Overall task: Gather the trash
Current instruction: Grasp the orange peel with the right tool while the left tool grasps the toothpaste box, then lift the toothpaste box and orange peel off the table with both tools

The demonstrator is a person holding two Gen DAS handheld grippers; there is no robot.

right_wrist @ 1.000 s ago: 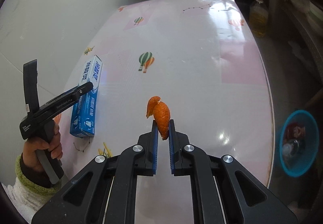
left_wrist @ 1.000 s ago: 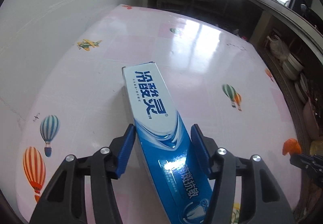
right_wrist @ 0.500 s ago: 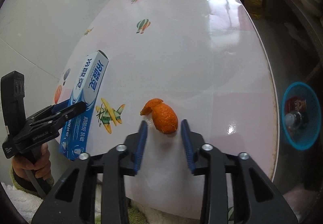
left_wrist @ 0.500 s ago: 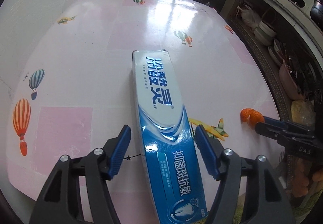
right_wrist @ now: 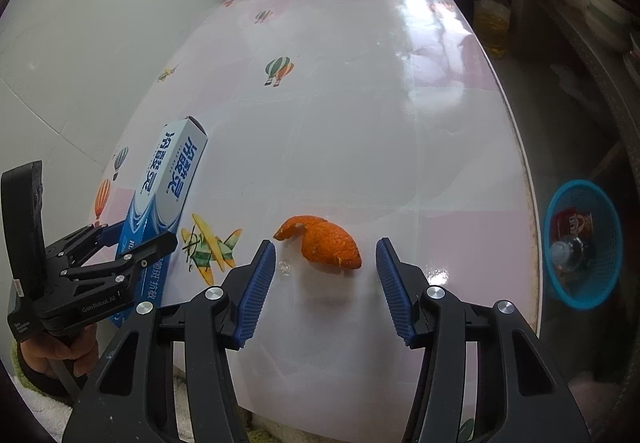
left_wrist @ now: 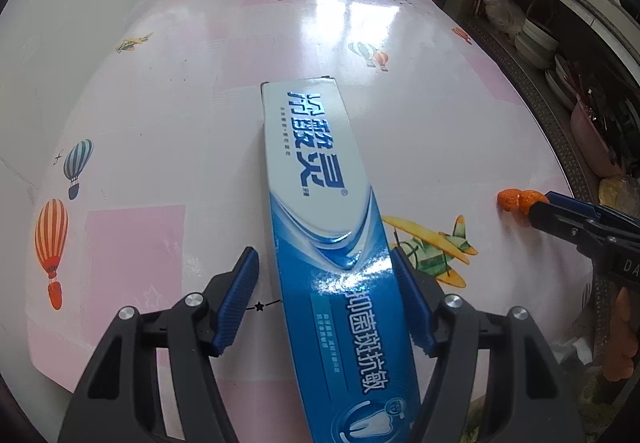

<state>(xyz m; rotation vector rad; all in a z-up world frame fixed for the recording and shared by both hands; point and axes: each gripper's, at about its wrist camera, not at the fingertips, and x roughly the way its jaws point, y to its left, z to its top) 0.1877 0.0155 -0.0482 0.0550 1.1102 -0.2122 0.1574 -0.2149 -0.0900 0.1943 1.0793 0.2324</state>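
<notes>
1. Step: grasp setup. Left hand-held gripper (left_wrist: 324, 303) is spread wide astride the toothpaste box (left_wrist: 320, 211); pads not pressing. Box lies flat on the tabletop (right_wrist: 360, 103).
2. Right hand-held gripper (right_wrist: 326, 283): pads apart, not touching the orange peel (right_wrist: 324, 243), which lies on the tabletop between them.
3. Next, prob.: squeeze both, lift, carry to the blue bin (right_wrist: 582, 243) on the floor off the tabletop's right edge.
4. Text: box has Chinese brand lettering w/ tooth icon; left tool's body reads "GenRobot.AI".
</notes>
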